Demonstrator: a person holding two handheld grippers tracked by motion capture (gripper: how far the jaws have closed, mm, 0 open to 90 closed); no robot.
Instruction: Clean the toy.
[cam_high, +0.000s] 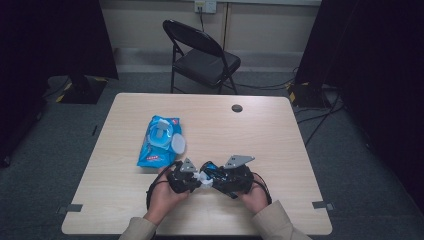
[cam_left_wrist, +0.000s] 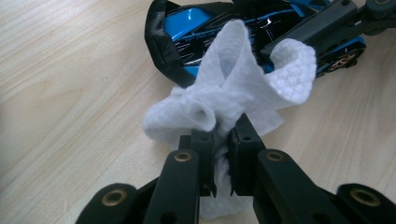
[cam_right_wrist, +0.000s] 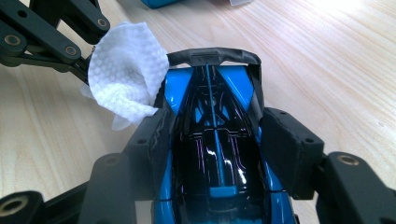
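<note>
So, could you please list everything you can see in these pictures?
Toy car: one, blue and black, near table edge, clamped between the right jaws.
Wipe: one, white, pinched in the left jaws, touching the car.
Wipes pack: one, blue, lid open, left of table middle.
Table: one, light wood.
Folding chair: one, black, beyond the table.
Left gripper: black, shut on the wipe.
Right gripper: black, gripping the car's sides.
Hands: two, at the near edge.

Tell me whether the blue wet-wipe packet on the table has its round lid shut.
No: in the high view the blue wet-wipe packet on the table has its white round lid flipped open sideways.
</note>
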